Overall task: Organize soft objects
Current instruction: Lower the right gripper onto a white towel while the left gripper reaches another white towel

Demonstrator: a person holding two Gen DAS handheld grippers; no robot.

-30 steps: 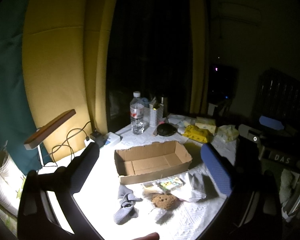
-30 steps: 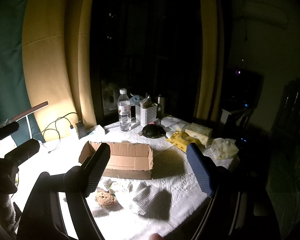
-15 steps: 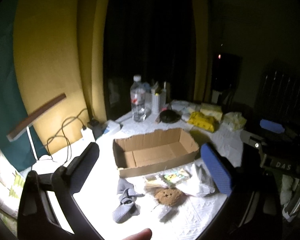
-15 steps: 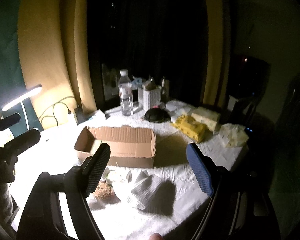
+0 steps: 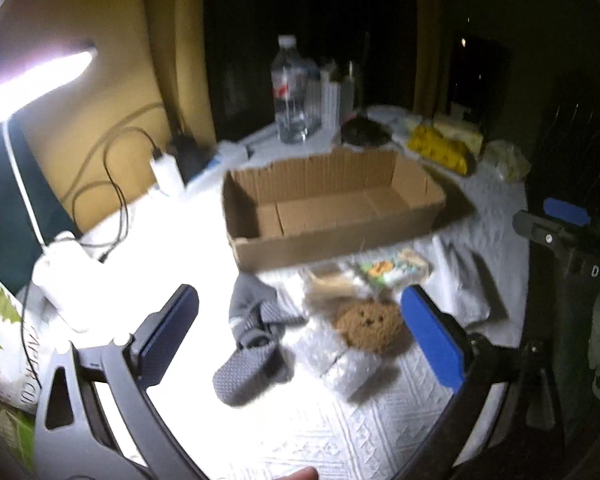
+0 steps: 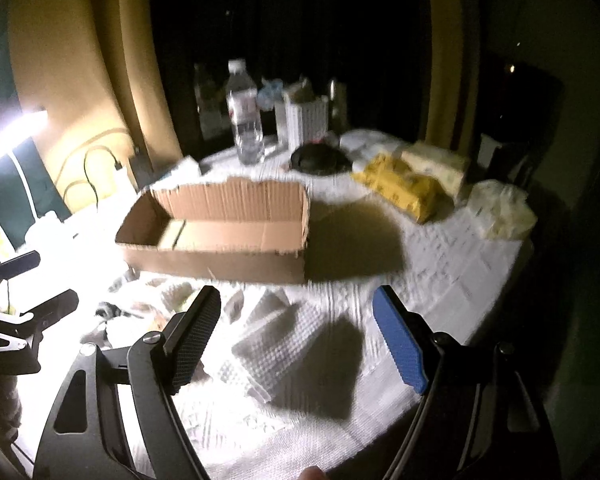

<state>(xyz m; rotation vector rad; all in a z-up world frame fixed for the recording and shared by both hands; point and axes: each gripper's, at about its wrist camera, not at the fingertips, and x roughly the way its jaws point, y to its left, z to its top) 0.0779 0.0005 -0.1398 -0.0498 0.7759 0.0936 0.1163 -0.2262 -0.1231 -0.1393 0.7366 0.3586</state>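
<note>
An empty cardboard box (image 5: 332, 208) lies on the white tablecloth; it also shows in the right wrist view (image 6: 220, 228). In front of it lie grey socks (image 5: 252, 340), a brown plush toy (image 5: 368, 324), a small printed packet (image 5: 392, 270) and a white waffle cloth (image 6: 284, 340). My left gripper (image 5: 300, 344) is open and empty, above the socks and the plush. My right gripper (image 6: 296, 340) is open and empty, above the white cloth. The right gripper's fingers (image 5: 564, 224) show at the right of the left wrist view.
A water bottle (image 5: 290, 92), a white basket (image 6: 306, 122), a black round item (image 6: 320, 158), yellow packs (image 6: 404, 184) and tissue packs (image 6: 500, 208) stand behind the box. A lit desk lamp (image 5: 32, 76), cables and a charger (image 5: 166, 170) are at the left.
Both grippers have come down and forward towards the table; the box and the soft items look larger. Both stay open and empty.
</note>
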